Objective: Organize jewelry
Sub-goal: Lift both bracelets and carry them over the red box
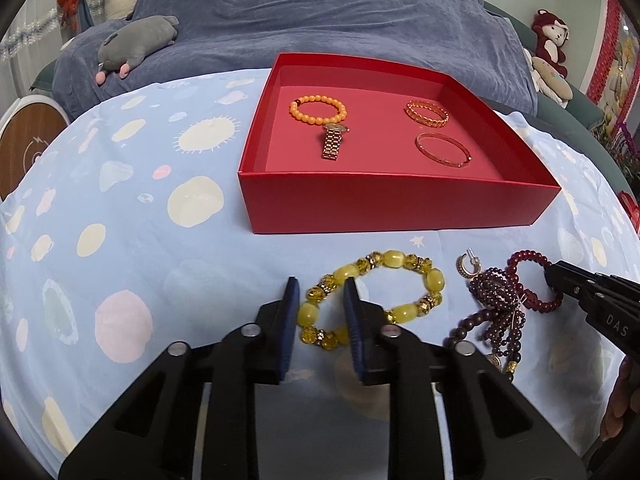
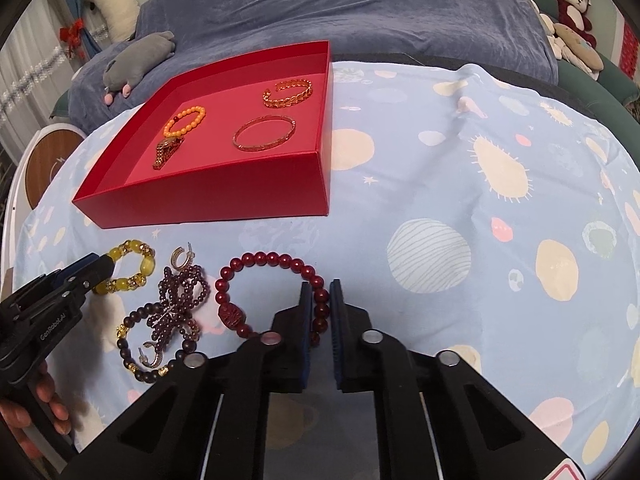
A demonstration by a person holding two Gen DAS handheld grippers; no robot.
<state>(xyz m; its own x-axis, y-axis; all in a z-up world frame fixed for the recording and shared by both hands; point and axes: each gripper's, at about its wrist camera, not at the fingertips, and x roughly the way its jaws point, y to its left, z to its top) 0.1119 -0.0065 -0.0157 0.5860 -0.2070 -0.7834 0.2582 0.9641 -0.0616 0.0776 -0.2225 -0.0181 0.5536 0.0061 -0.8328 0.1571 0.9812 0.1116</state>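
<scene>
Both sets of jaws stand apart: my left gripper (image 1: 320,292) straddles the near-left side of the yellow bracelet (image 1: 376,300), with beads between its fingers, and my right gripper (image 2: 320,292) straddles the right side of the red bracelet (image 2: 272,292). Neither has clamped that I can see. Both bracelets lie on the blue cloth (image 2: 480,200) just in front of the red box (image 1: 400,208), beside a tangle of dark beads (image 2: 172,312) (earrings mixed in). Inside the box I see an orange bracelet (image 1: 318,109), a watch (image 1: 334,140) and two gold bangles (image 1: 426,113).
</scene>
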